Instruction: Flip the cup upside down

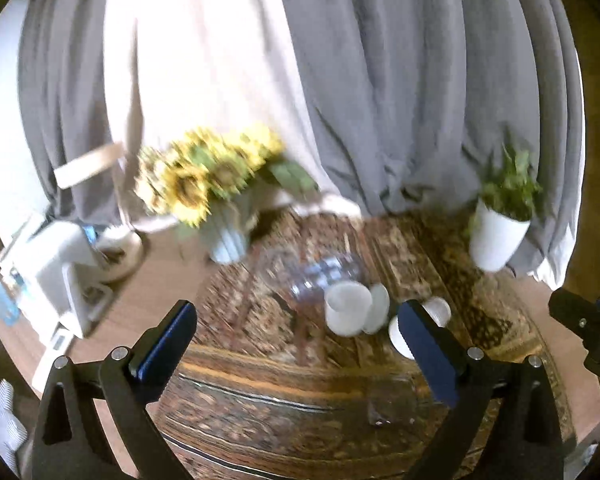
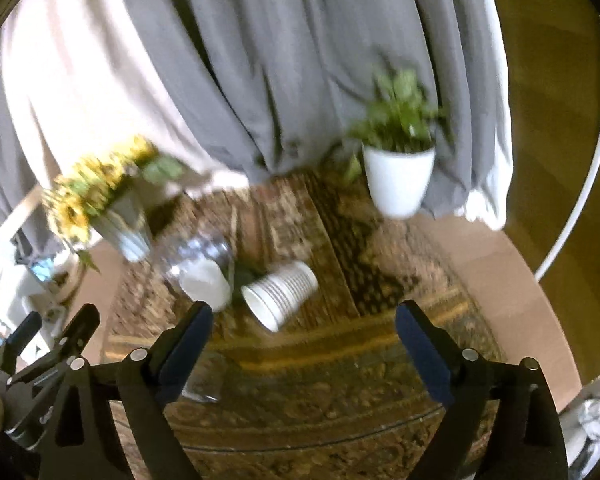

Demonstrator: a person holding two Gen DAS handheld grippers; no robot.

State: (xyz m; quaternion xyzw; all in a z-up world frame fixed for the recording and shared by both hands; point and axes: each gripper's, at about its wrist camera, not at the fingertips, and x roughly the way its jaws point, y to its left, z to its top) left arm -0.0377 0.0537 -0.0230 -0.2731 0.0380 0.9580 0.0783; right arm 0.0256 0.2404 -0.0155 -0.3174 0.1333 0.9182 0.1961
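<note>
A: What do I see, from big to small?

B: Table (image 2: 520, 280), then the clear jug (image 2: 196, 252). The ribbed cup (image 2: 280, 294) lies on its side just right of the jug.

A: My grippers?

B: Right gripper (image 2: 304, 322) and left gripper (image 1: 296, 320) are wide open, holding nothing. I would grasp the cup wall softly and turn the mouth down.

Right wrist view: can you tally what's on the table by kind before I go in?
White cups: 2, a ribbed cup on its side and a smooth cup
Clear jar: 1
Clear tumbler, blurred: 1
Sunflower vase: 1
Potted plant: 1
Total: 6
</note>
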